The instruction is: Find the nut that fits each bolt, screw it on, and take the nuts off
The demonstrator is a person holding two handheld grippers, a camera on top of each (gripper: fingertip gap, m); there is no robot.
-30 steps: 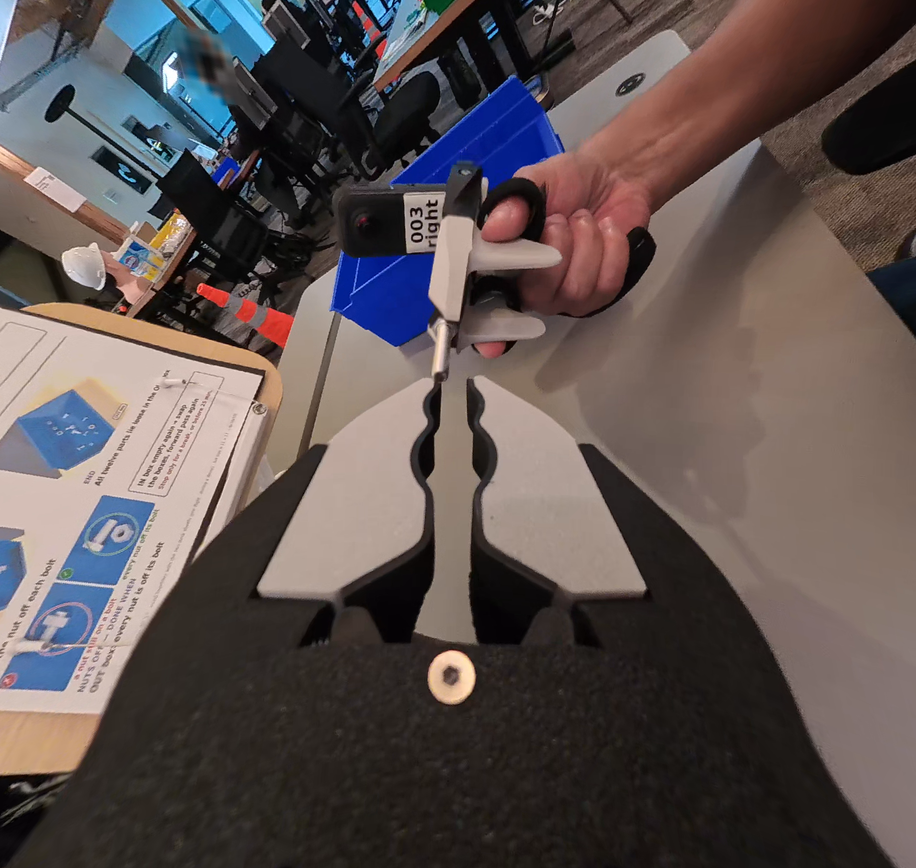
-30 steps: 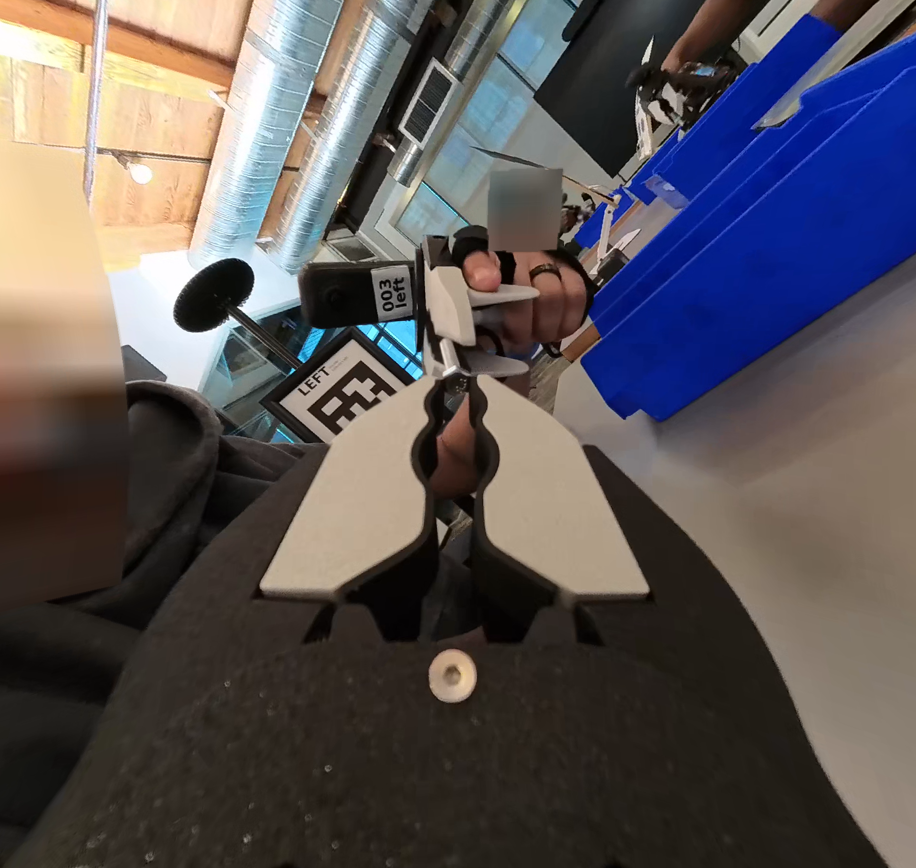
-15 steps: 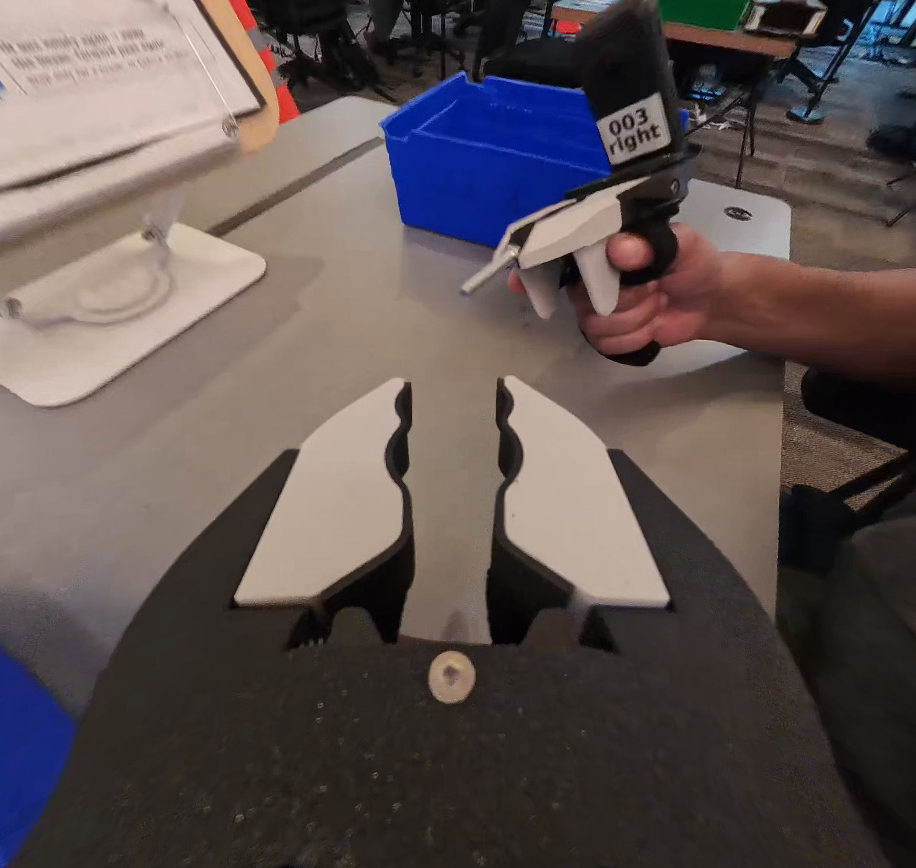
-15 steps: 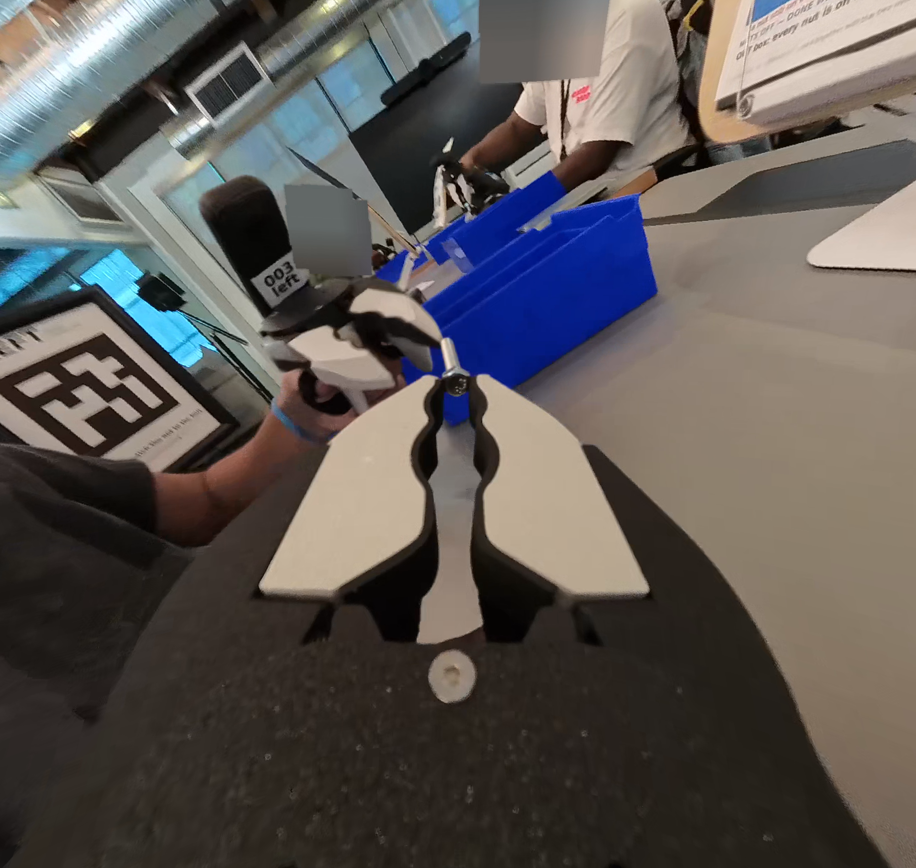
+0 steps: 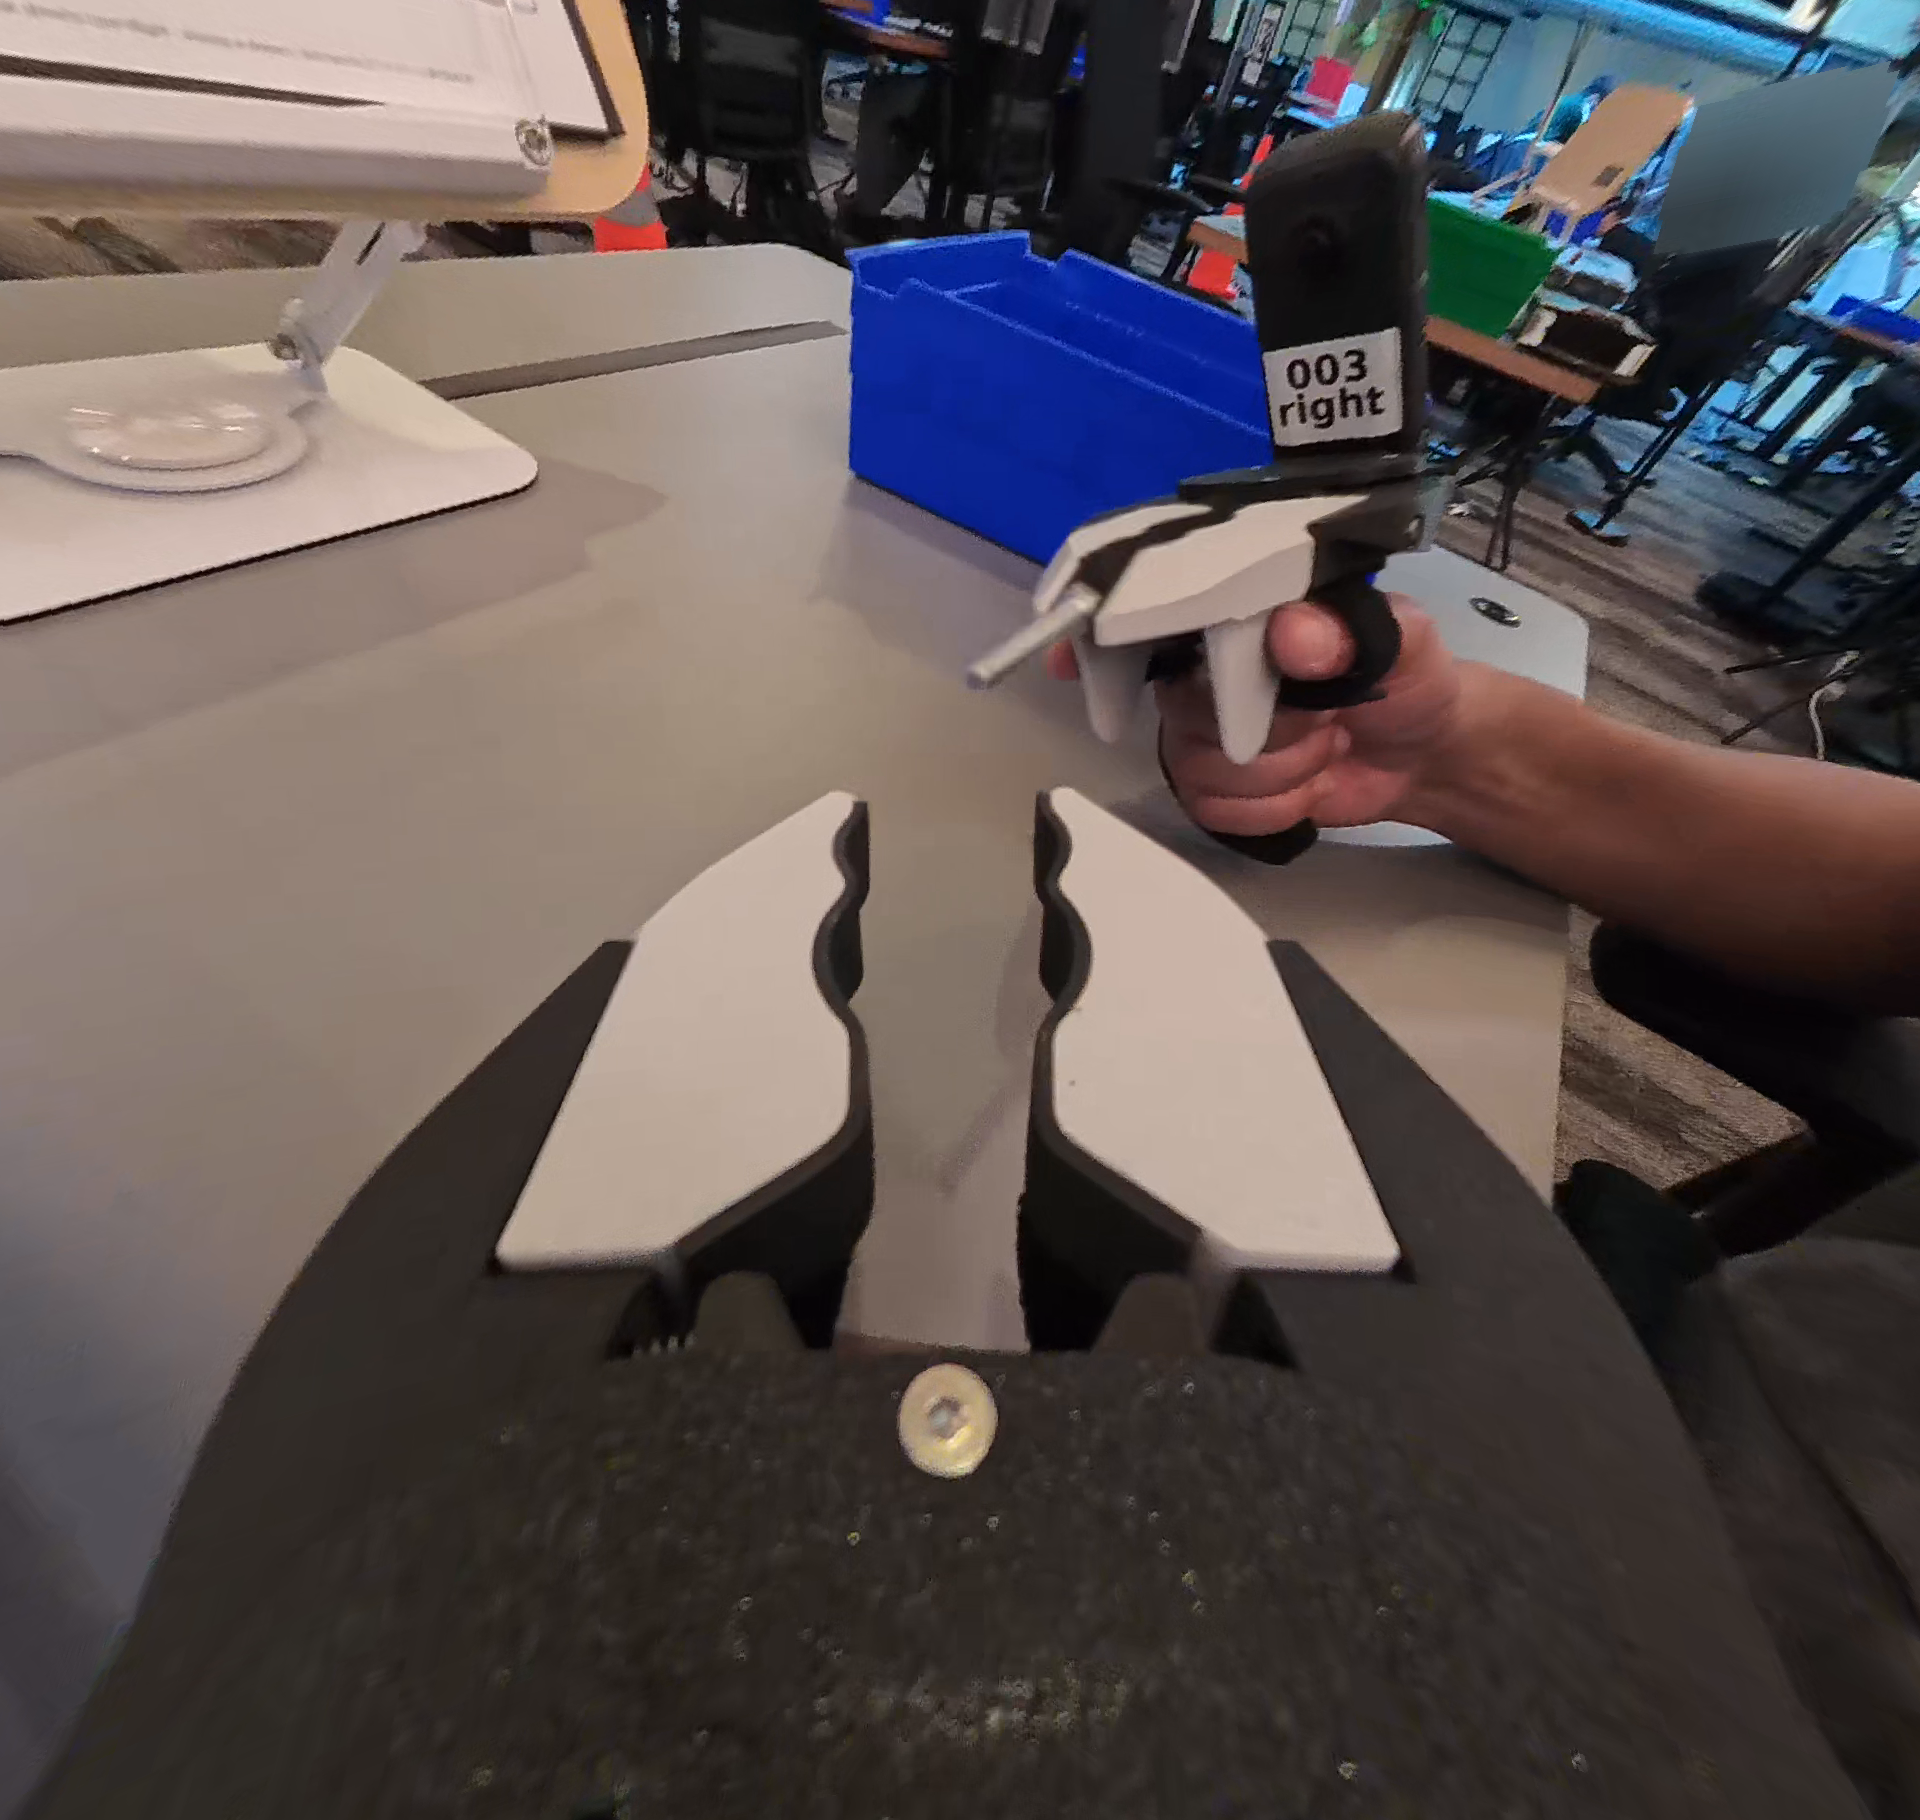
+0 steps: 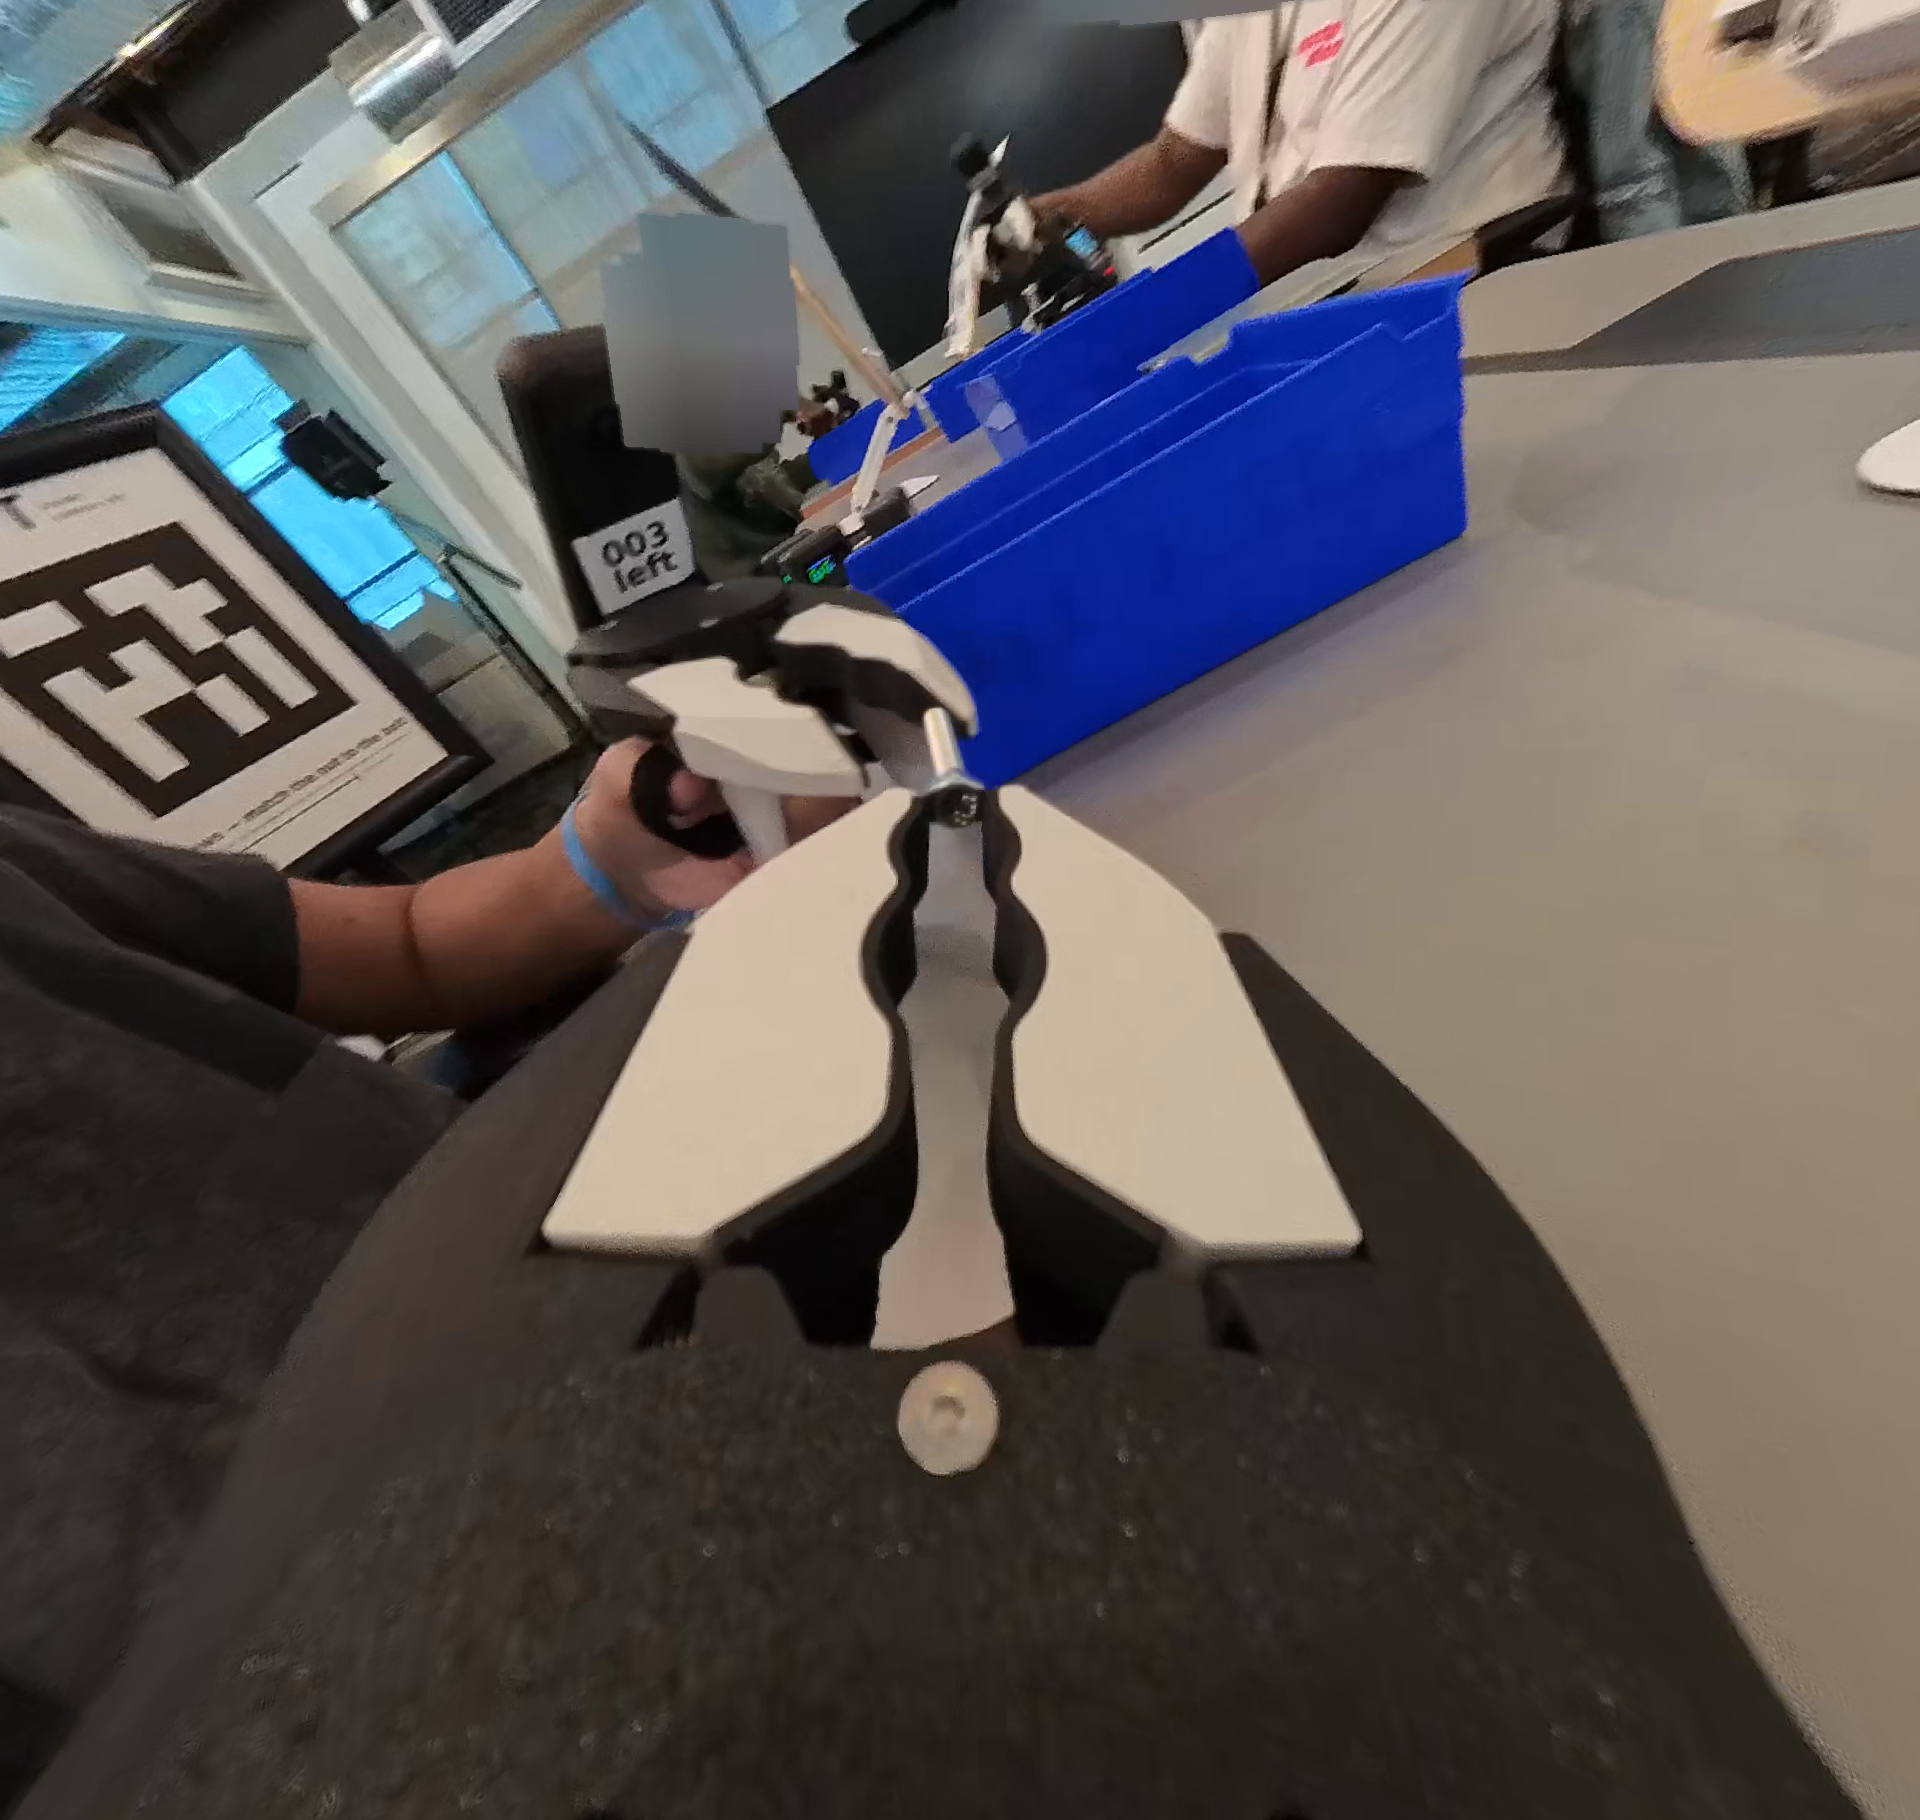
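Pinching the bolt [image 6: 951, 773] by its head, the right tool [image 6: 954, 809] is now well apart from the left tool [image 5: 948, 814] — spread, empty, pulled back over the grey surface [image 5: 416, 783]; no nut shows, so fetching one seems next.
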